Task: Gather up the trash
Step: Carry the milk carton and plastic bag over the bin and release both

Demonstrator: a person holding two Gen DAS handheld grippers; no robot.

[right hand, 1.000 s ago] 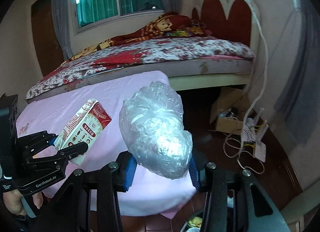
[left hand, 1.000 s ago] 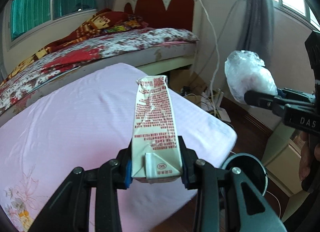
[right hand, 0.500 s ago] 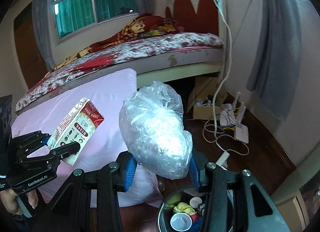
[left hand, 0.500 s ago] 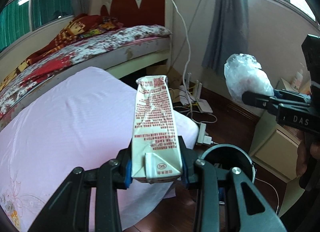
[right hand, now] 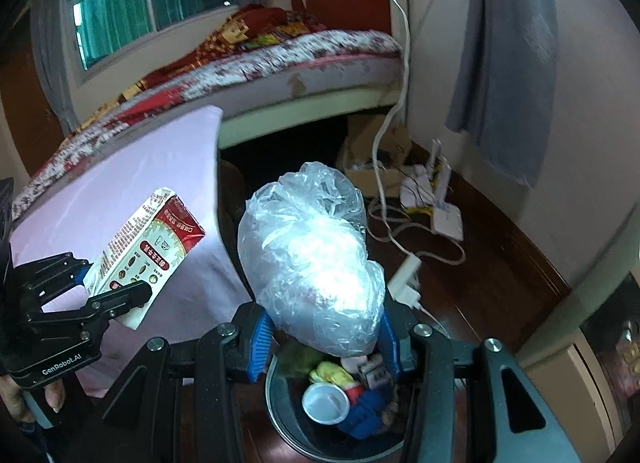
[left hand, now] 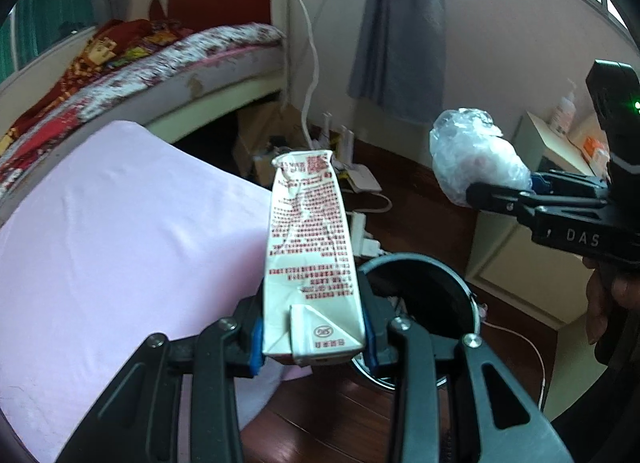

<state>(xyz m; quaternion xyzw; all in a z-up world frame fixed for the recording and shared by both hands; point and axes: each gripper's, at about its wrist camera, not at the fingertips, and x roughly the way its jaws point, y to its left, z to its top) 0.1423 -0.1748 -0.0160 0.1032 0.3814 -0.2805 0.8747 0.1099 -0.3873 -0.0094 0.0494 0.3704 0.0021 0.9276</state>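
Note:
My left gripper [left hand: 314,337] is shut on a white and red drink carton [left hand: 310,259], held upright beside the pink table edge; the carton also shows in the right wrist view [right hand: 148,253]. My right gripper [right hand: 324,337] is shut on a crumpled clear plastic bag [right hand: 312,259], held just above the round black trash bin [right hand: 288,435]. The bin holds a white cup, blue scraps and other rubbish. In the left wrist view the bin [left hand: 424,287] sits below and right of the carton, and the bag [left hand: 476,163] hangs further right.
A pink-covered table [left hand: 120,231] stands left of the bin. A bed with a floral cover [right hand: 280,59] lies behind. A cardboard box, white routers and cables [right hand: 432,199] lie on the dark wood floor. A white cabinet [left hand: 512,255] stands right.
Both grippers have swung right, off the pink table and toward the trash bin. The bin now lies directly under the bag. Both grips are unchanged.

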